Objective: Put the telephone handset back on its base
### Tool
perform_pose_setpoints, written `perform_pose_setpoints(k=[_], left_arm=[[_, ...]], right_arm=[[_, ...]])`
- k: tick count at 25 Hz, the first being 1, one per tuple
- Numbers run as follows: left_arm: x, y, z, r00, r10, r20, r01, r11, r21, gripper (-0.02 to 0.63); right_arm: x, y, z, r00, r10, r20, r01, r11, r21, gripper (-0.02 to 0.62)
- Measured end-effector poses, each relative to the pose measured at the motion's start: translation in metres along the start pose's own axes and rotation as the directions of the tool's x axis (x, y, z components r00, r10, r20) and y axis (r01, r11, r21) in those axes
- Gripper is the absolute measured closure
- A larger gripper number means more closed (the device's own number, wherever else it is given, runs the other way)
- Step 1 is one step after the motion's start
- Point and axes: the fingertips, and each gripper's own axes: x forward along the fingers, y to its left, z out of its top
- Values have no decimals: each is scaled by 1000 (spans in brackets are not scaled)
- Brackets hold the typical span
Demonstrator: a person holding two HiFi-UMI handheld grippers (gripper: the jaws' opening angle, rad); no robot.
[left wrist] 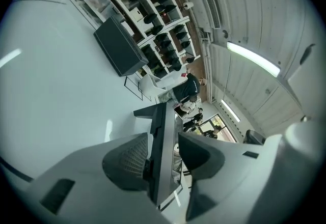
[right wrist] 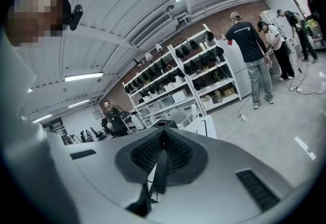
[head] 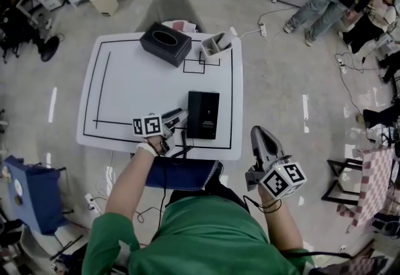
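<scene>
In the head view I see the left gripper at the left side of the black telephone handset, which lies on its base on the white table; the right gripper hangs beyond the table's right edge. In the left gripper view the jaws stand apart with the handset between them. In the right gripper view the jaws are together and empty.

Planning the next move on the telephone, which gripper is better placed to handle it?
Left. The left gripper is at the telephone on the table, jaws open around its edge. The right gripper is shut and off the table.
</scene>
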Motion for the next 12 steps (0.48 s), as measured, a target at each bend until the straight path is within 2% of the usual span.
perform_pose_setpoints(k=[4,7,9,12], left_arm=[[-23,-18,19,997,36,69,-40,997,65,408],[-41,-47,39,990,46,132,-66,986,150,408],[-54,-76,56,982,47,183,-88,970,226,408],[-75,-128,81,962,26,272,-121,933,339,408]], right_arm=[[-1,0,16,999,16,30,-15,1000,-14,572],[1,5,36,997,43,63,-40,999,-35,572],[2,11,55,994,61,89,-56,997,-55,572],[5,18,82,989,79,124,-69,994,-86,572]])
